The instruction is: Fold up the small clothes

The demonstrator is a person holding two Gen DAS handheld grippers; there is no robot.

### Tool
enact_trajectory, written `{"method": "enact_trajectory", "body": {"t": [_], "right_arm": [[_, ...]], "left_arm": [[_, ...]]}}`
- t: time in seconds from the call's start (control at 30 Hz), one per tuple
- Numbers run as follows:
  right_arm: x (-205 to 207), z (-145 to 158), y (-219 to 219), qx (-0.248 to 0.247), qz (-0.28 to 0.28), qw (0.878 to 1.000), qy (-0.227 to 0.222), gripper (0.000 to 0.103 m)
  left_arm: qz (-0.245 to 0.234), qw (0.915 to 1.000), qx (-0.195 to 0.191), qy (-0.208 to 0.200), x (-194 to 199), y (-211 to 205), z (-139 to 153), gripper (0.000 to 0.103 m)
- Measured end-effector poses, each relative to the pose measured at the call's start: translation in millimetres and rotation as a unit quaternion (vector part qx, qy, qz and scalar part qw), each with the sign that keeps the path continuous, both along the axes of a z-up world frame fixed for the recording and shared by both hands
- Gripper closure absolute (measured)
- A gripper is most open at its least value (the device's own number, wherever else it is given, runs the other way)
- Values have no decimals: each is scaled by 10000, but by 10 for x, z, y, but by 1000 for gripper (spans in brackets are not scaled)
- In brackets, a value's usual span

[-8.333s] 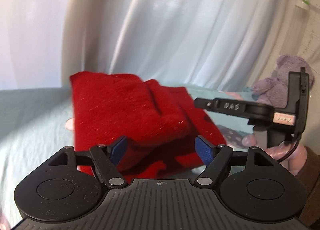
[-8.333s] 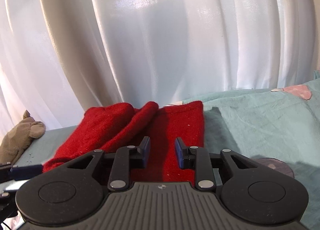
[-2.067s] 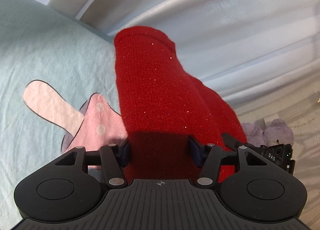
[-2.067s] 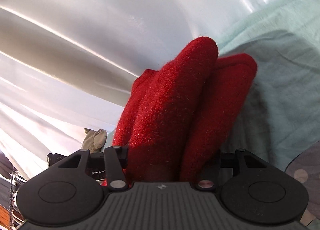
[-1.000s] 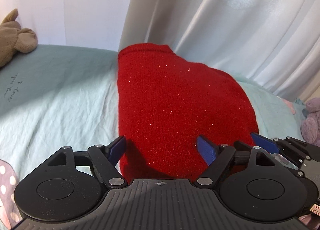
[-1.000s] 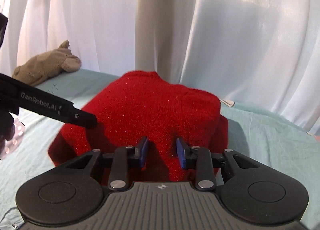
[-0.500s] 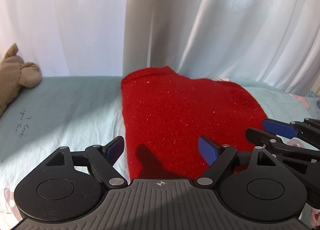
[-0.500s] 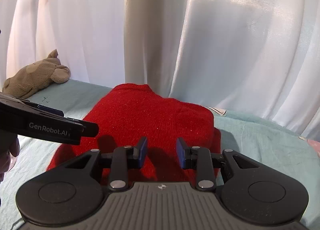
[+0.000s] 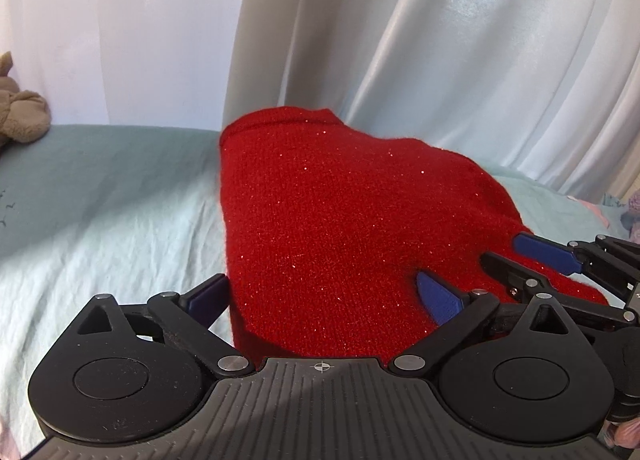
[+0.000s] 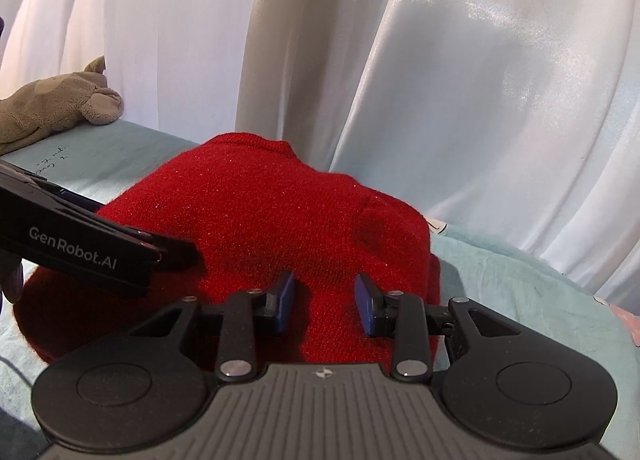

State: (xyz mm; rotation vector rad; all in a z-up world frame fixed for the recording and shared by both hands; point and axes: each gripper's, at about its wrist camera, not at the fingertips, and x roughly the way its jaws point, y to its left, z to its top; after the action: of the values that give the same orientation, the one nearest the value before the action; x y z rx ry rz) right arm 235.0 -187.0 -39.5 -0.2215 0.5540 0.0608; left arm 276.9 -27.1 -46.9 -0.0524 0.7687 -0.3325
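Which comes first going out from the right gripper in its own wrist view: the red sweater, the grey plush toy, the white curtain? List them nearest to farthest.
1. red sweater, directly under and ahead of the right gripper, whose fingers are apart.
2. grey plush toy, far left, on the teal bedsheet.
3. white curtain, hanging behind the bed; it rises just behind the toy, so those two are close.

The sweater (image 9: 352, 236) lies on the bed (image 9: 108, 196), with the curtain (image 9: 400, 40) behind it at the far side. A soft toy (image 10: 56, 108) sits on the bed far to the left. The 2 grippers are near: left gripper (image 9: 320, 296) beside right gripper (image 10: 324, 300), both over the sweater's near edge.
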Motion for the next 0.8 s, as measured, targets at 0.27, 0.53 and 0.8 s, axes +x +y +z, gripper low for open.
{"method": "enact_trajectory", "body": {"t": [0.27,0.53,0.8], "right_arm": [[-322,237,-59,278,-226,9992,203,54],[-196,140,-287,706,-573,9924,833,27],[-957,222,-132,533,-902,9833,1489,4]], "left_arm": [[352,9989,277,-98,-373,138,184,4],[463,9972,572,105,-409,77,250,0],[348,9931,896,668,-1277,198,252,0]]}}
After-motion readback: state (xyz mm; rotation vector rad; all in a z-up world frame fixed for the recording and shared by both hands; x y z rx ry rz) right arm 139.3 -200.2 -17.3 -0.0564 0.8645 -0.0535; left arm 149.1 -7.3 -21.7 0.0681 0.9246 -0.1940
